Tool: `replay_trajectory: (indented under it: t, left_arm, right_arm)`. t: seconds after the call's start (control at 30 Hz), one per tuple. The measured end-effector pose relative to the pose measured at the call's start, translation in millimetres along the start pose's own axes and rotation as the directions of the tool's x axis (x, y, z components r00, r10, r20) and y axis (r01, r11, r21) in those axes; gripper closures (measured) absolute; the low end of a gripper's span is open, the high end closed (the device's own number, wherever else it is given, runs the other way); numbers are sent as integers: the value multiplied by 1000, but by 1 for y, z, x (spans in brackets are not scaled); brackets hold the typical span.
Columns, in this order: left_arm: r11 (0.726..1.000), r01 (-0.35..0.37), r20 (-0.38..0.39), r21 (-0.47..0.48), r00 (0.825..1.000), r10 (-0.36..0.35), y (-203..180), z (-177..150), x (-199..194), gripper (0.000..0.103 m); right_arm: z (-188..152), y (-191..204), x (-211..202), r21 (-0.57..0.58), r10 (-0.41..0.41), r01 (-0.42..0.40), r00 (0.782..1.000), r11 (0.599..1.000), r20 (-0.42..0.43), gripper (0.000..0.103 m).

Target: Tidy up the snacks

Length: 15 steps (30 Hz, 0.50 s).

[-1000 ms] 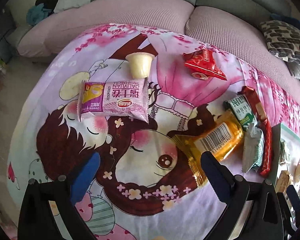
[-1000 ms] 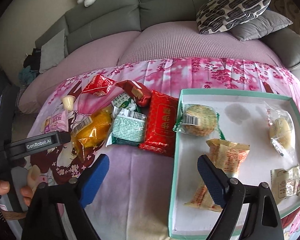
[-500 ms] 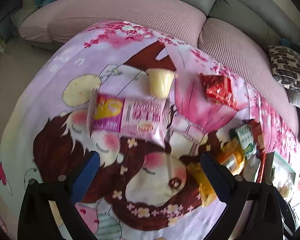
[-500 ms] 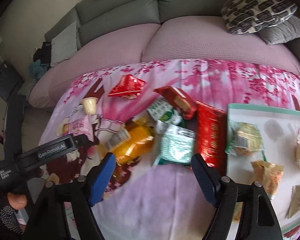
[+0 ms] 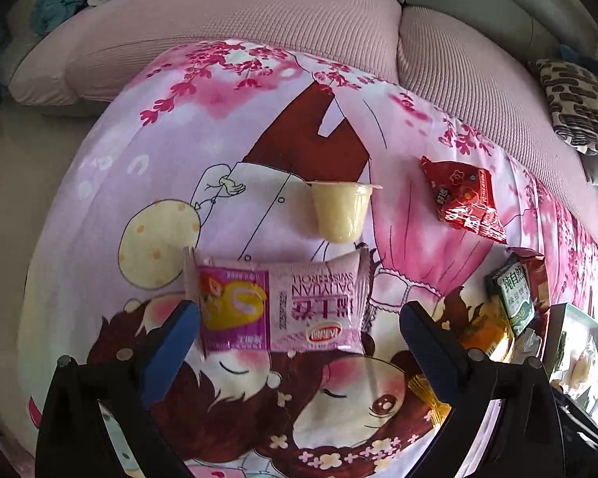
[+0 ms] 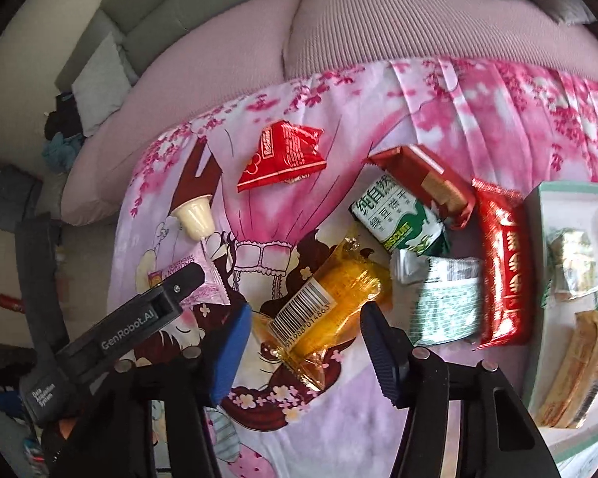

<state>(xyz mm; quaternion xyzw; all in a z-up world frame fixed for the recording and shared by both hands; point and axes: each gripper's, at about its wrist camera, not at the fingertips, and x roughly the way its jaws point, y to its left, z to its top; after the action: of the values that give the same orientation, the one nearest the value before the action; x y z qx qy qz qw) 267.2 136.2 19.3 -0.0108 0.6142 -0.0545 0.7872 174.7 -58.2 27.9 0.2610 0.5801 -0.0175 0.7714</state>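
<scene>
Left wrist view showed my left gripper [image 5: 299, 330] spread wide around the pink packet [image 5: 277, 306] printed "DALIYUAN SWISS ROLL" (upside down to me), a jelly cup [image 5: 341, 211] just beyond it on the cloth [image 5: 259, 119]. My right gripper [image 6: 305, 330], also spread, flanked the orange packet [image 6: 331, 306], barcode reading 01988 014863; the other handle read "GenRobot.AI".

pink sofa [image 5: 235, 20] | patterned cushion [image 5: 582, 107]; cartoon-print cloth [image 5: 259, 119] | grey pillow [image 6: 97, 79]
</scene>
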Motion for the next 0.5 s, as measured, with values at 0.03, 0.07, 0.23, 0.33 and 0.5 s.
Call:
replay_trajectory:
  t: [0.03, 0.07, 0.23, 0.33, 0.5]
  left_arm:
    - [1000, -6, -8, 5, 1000, 6, 0, 2, 2, 3]
    - [1000, -12, -12, 13, 1000, 12, -1, 3, 4, 3]
    - [999, -31, -21, 29, 999, 31, -5, 5, 13, 7]
    - [999, -37, -24, 28, 999, 38, -6, 7, 17, 11]
    - [998, -58, -9, 38, 998, 59, -10, 7, 18, 17]
  right_arm:
    - [2, 0, 5, 14, 2, -2, 1000, 1000, -16, 44]
    - [3, 1, 9, 19, -4, 5, 1000, 1000, -27, 45]
    - [5, 6, 27, 19, -73, 74, 996, 997, -46, 46]
    - [7, 4, 36, 16, -108, 109, 993, 994, -50, 47]
    - [9, -1, 44, 26, -124, 126, 991, 992, -59, 49]
